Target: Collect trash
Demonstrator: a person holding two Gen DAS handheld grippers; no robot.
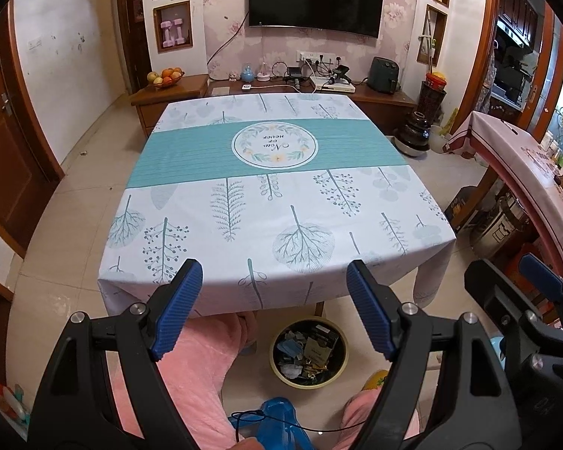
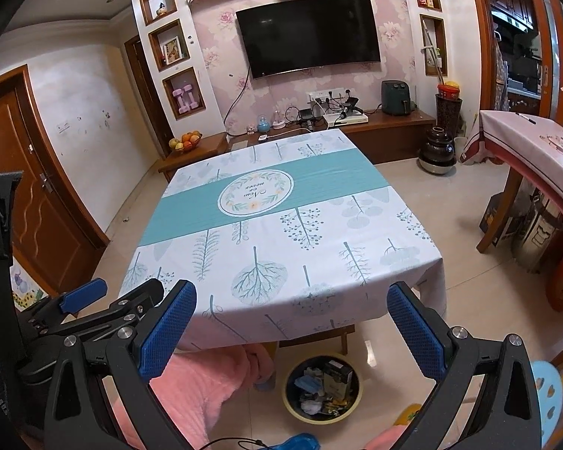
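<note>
A home living room: a black curved television (image 2: 308, 35) hangs on pink floral wallpaper (image 2: 217, 45) above a low wooden cabinet (image 2: 394, 122), a bowl of fruit (image 1: 165, 77) sits nearby, and a table (image 1: 281, 202) wears a white-and-teal leaf-printed cloth.

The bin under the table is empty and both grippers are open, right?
Not quite. The bin on the floor by the table is full of trash, as the left wrist view shows. The rest holds: the left gripper and the right gripper are both open with nothing between their fingers.
</note>
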